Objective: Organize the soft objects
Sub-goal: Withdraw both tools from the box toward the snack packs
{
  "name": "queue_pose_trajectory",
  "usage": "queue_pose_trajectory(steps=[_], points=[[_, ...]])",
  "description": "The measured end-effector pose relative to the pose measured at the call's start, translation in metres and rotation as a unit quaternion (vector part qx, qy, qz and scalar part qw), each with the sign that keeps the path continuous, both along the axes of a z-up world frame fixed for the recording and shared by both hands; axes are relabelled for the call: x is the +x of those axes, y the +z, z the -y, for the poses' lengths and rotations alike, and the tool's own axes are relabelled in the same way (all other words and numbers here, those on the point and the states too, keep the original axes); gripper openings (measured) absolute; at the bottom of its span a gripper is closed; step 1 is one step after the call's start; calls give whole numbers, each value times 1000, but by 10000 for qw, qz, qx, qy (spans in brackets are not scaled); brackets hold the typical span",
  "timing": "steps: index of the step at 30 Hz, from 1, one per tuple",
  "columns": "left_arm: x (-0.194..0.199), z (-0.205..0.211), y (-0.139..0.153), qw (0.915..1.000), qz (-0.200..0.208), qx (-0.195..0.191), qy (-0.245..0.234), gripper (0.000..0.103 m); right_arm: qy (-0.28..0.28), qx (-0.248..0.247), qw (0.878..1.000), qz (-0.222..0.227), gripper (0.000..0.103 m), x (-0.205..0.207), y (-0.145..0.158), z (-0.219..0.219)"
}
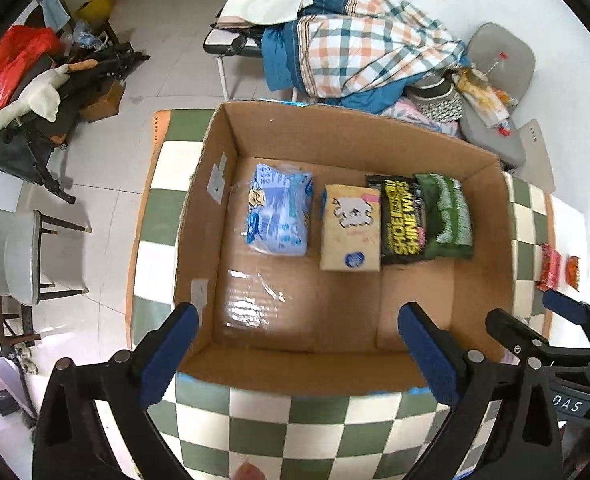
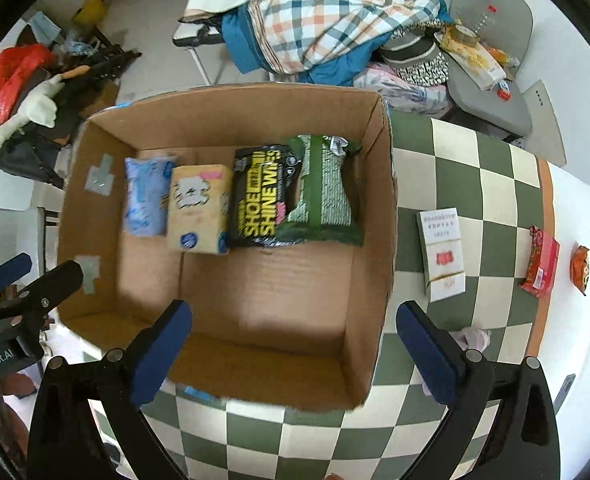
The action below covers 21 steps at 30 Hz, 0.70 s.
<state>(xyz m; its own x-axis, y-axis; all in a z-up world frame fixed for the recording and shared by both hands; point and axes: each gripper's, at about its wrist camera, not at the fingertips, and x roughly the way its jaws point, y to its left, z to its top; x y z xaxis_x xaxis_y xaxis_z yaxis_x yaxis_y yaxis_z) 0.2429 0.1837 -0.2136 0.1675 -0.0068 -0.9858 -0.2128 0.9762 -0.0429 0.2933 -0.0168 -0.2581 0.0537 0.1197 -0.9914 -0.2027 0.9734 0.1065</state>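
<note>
- 4 soft packs are lying in a row along the far side of the cardboard box (image 1: 215, 216), on its floor.
- From left to right in the left wrist view: a blue tissue pack (image 1: 278, 210), a tan tissue pack (image 1: 349, 227) with a cartoon face, a black shoe wipes pack (image 1: 402, 220) and a green pack (image 1: 449, 216).
- The blue tissue pack is lying just apart from the tan tissue pack; the tan tissue pack and the black shoe wipes pack are touching, and the green pack is overlapping the edge of the black one.
- The near half of the box floor is showing bare cardboard.
- The box is sitting on a green-and-white checked table (image 2: 475, 184).
- The left gripper (image 1: 295, 356) is hanging above the near wall of the box, its 2 blue-padded jaws spread wide with nothing between them.
- The right gripper (image 2: 291, 356) is hanging above the near right part of the box, jaws likewise spread wide and gripping nothing.
- To the right of the box, a white carton (image 2: 443, 256), a red packet (image 2: 541, 262) and an orange packet (image 2: 581, 270) are lying on the table.
- Beyond the table, a pile of checked bedding (image 1: 359, 40) is resting on a stand.
</note>
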Motion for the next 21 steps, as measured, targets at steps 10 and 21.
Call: queue_pose_trajectory(steps=[10, 21], points=[[-45, 14, 42, 9991, 420, -40, 25, 102, 41, 527, 9979, 383, 103, -54, 53, 16], [-39, 92, 78, 9959, 745, 155, -495, 102, -288, 1299, 9898, 519, 103, -75, 90, 72]])
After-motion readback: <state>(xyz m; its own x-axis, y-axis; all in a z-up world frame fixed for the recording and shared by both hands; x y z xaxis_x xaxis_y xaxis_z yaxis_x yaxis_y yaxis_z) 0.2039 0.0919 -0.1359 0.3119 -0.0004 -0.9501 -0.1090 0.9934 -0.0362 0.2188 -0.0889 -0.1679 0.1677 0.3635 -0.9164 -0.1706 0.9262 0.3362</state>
